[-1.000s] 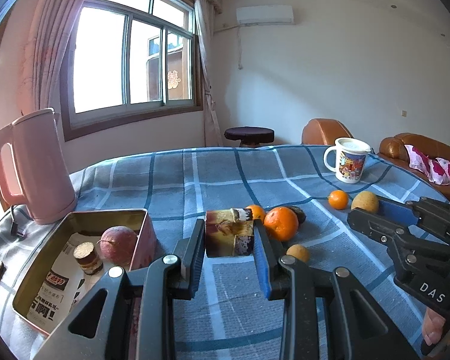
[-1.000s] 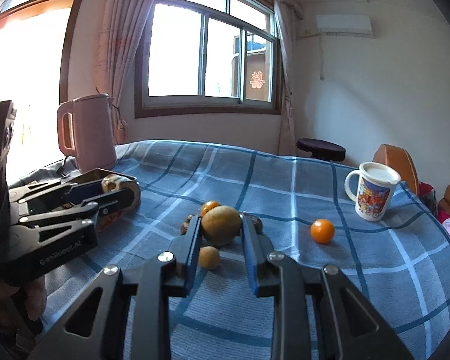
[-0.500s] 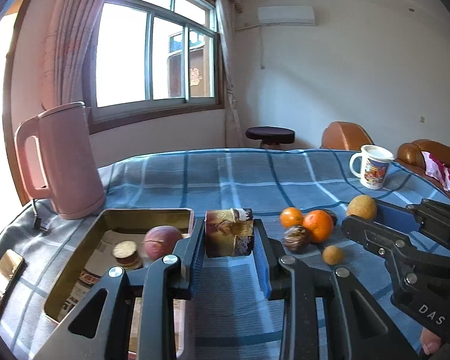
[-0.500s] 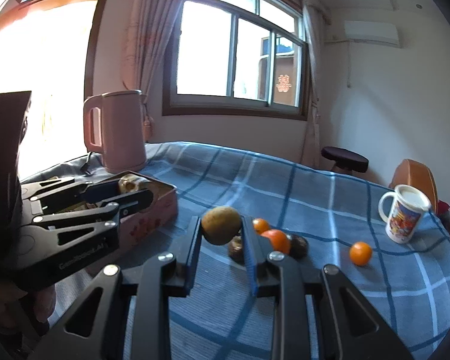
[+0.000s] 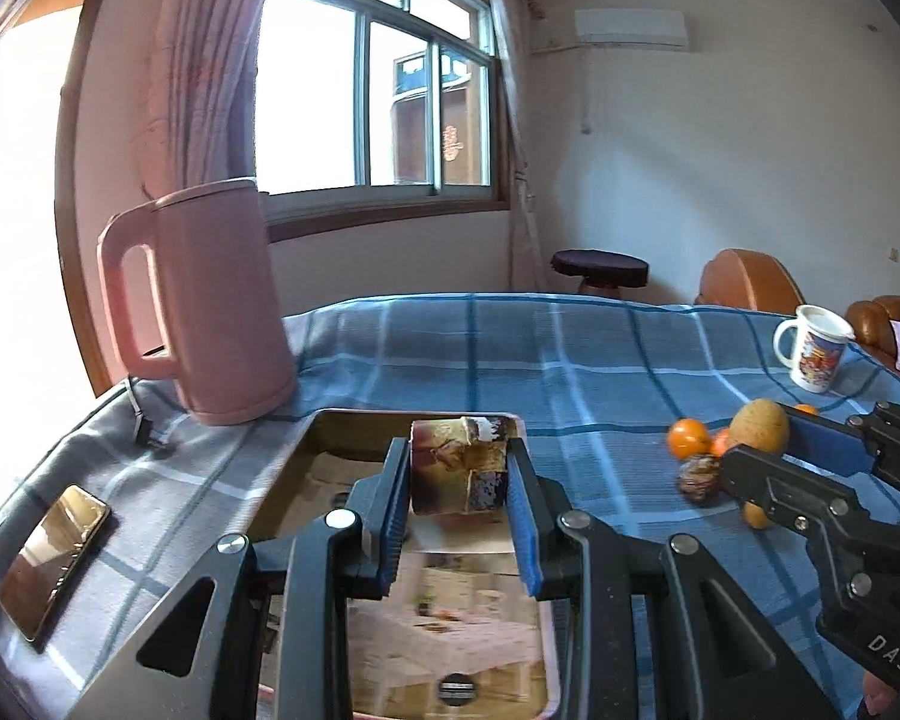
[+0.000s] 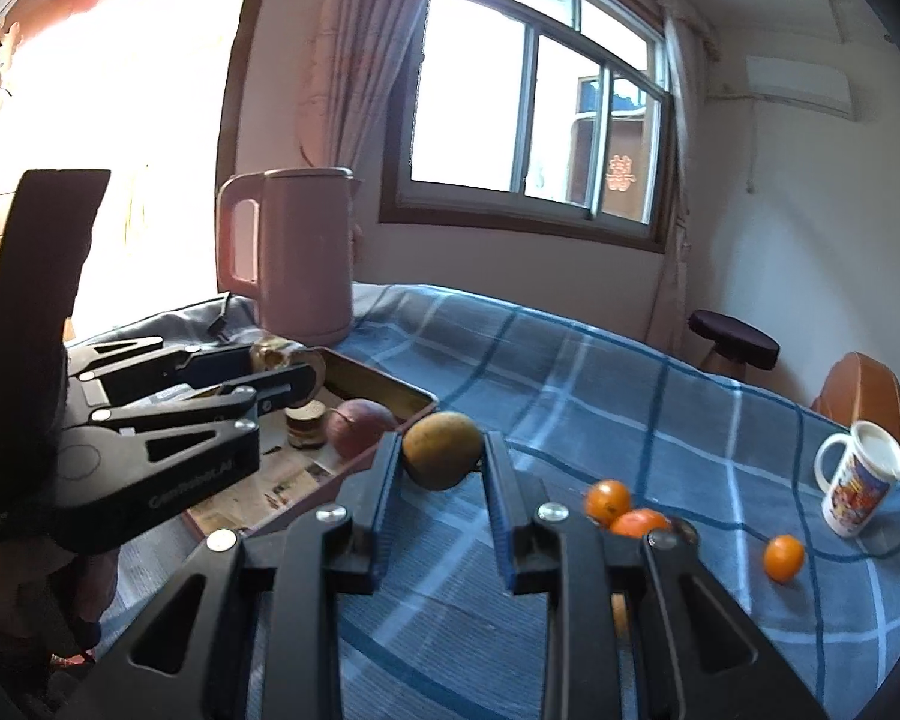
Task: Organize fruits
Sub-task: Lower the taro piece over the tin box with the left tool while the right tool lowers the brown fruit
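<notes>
A shallow metal tin [image 6: 384,387] lined with printed paper is seen on the blue checked cloth [image 6: 600,402] of the desk, just in front of the pink kettle [image 6: 297,252]. In the right wrist view, a reddish-purple round fruit [image 6: 360,426] and a small lidded jar [image 6: 304,417] are seen lying inside it. A white printed mug [image 6: 858,486] is stood far off on the cloth; its contents cannot be made out.

A label-wrapped cylindrical jar [image 5: 459,465] is clamped between the blue pads of the left hand-held gripper [image 5: 459,504], which is held level above the tin [image 5: 306,450]. A yellow-brown oval fruit [image 6: 443,450] is pinched between the pads of the right hand-held gripper [image 6: 441,501], raised above the cloth just beside the tin's near right corner. In the left wrist view the same fruit [image 5: 759,425] is seen at the tip of the right hand-held gripper [image 5: 768,450].

Three small oranges [image 6: 609,495] [image 6: 639,522] [image 6: 784,558] are left on the cloth, two close together and one apart toward the mug. A dark wrinkled fruit [image 5: 698,477] is seen beside them in the left wrist view, blurred. Another small yellow piece [image 5: 755,515] is partly hidden behind the right hand-held gripper's body. From the left wrist camera, the fruit and small jar in the tin are concealed by the held jar and fingers. A phone [image 5: 54,558] is laid at the cloth's left edge.
</notes>
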`<action>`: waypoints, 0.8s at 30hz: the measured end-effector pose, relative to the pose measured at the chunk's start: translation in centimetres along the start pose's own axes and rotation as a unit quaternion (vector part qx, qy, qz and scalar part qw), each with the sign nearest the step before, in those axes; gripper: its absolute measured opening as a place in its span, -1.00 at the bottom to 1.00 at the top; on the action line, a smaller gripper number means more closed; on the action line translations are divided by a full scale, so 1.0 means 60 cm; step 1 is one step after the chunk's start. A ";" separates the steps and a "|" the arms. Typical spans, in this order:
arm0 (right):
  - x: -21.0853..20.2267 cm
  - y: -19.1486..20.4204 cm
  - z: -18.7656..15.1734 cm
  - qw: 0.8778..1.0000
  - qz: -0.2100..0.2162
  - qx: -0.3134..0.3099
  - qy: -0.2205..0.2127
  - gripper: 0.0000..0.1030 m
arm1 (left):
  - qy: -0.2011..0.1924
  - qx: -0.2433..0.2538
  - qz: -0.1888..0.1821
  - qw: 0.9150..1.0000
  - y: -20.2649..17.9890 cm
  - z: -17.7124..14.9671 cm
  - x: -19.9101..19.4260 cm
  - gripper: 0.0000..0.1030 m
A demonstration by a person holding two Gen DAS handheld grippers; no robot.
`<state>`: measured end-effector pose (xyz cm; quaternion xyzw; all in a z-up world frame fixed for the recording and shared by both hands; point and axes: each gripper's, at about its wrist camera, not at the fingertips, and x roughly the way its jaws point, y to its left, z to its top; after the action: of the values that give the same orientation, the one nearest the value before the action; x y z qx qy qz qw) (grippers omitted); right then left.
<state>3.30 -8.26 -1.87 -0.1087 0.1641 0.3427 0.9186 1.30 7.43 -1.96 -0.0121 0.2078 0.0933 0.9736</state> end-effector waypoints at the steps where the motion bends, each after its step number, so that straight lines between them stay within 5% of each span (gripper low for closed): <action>1: 0.004 0.005 0.002 1.000 0.004 -0.002 0.001 -0.43 | 0.001 -0.003 0.006 1.000 0.009 0.000 0.001 -0.38; 24: 0.119 0.114 0.025 0.995 0.074 -0.034 0.061 -0.43 | 0.070 -0.020 0.061 0.995 0.109 -0.027 0.049 -0.38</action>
<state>4.16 1.50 -3.79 -0.1481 0.2159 0.4076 0.8748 2.06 14.30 -4.57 -0.0250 0.2743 0.1556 0.9486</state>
